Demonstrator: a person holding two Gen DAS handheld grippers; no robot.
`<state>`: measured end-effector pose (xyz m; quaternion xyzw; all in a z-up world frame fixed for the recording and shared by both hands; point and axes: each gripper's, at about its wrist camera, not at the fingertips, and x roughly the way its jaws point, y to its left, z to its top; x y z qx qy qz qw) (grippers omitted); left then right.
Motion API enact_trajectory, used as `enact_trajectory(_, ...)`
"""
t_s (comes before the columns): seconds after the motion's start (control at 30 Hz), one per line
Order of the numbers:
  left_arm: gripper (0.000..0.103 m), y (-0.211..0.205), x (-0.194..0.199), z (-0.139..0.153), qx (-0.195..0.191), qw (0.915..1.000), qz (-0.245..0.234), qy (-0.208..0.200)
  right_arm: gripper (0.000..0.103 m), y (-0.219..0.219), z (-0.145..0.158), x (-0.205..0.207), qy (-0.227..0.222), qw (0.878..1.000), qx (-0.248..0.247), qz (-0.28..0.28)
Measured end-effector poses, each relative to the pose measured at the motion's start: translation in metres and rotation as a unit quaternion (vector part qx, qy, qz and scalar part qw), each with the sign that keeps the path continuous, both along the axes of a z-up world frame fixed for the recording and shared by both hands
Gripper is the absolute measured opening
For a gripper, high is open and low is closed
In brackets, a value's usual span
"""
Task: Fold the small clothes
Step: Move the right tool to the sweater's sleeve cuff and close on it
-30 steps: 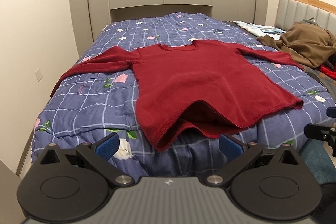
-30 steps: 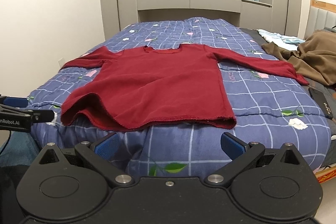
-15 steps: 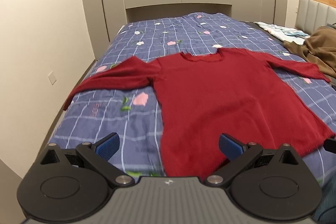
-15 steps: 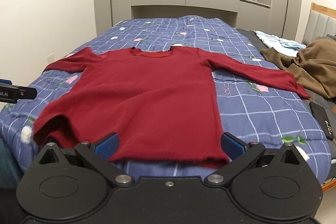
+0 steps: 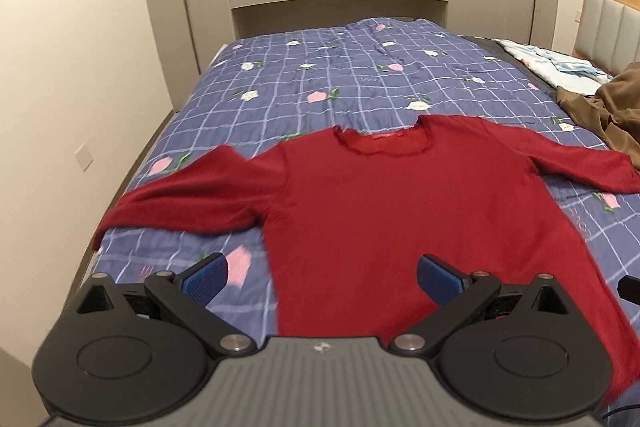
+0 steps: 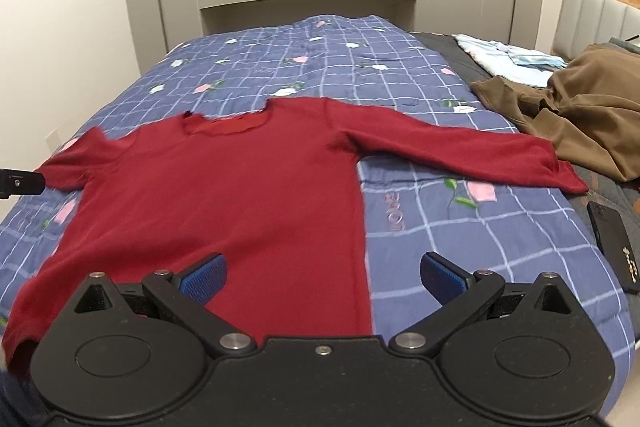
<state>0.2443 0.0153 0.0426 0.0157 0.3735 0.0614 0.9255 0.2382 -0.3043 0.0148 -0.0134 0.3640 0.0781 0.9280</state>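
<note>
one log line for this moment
stage: pre-fold | red sweater flat on bed, sleeves out | left gripper open | right gripper open

We see a red sweater [image 6: 240,195] spread flat, sleeves out, on a blue checked floral quilt [image 6: 460,227]. Our right gripper [image 6: 323,277] hovers over its hem, blue pads [image 6: 204,277] wide apart. A brown garment [image 6: 580,115] and dark phone [image 6: 612,239] lie to the right.
</note>
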Motion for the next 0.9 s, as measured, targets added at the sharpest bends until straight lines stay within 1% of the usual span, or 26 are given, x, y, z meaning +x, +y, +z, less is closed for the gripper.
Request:
enact_trajectory(0.17, 0.103, -0.017, 0.043, 0.001, -0.003, 0.9998, -0.016, 0.008, 0.103, -0.008, -0.006, 0.039, 0.014, 1.000, 0.005, -0.012)
enact_trajectory(0.27, 0.103, -0.027, 0.070, -0.001, -0.012, 0.9995, -0.026, 0.010, 0.103, -0.015, -0.012, 0.062, 0.015, 1.000, 0.017, -0.014)
enact_trajectory(0.33, 0.103, -0.034, 0.087, -0.004, -0.018, 0.9992, -0.034, 0.014, 0.103, -0.018, -0.016, 0.076, 0.014, 1.000, 0.016, -0.023)
enact_trajectory(0.43, 0.103, -0.046, 0.116, -0.013, -0.029, 0.9982, -0.047, 0.022, 0.103, -0.023, -0.023, 0.094, 0.002, 0.999, 0.019, -0.028)
enact_trajectory(0.5, 0.103, -0.056, 0.137, -0.020, -0.033, 0.9979, -0.050, 0.024, 0.103, -0.031, -0.027, 0.106, -0.013, 0.999, 0.030, -0.031)
enact_trajectory(0.67, 0.103, -0.085, 0.184, -0.033, -0.037, 0.9976, -0.052, 0.028, 0.103, -0.067, -0.039, 0.143, -0.035, 0.996, 0.056, -0.064)
enact_trajectory(0.83, 0.103, -0.111, 0.223, -0.053, -0.038, 0.9969, -0.063, 0.029, 0.103, -0.107, -0.050, 0.171, -0.041, 0.993, 0.054, -0.095)
enact_trajectory(0.9, 0.103, -0.121, 0.238, -0.063, -0.040, 0.9965, -0.067, 0.030, 0.103, -0.124, -0.053, 0.178, -0.052, 0.991, 0.052, -0.111)
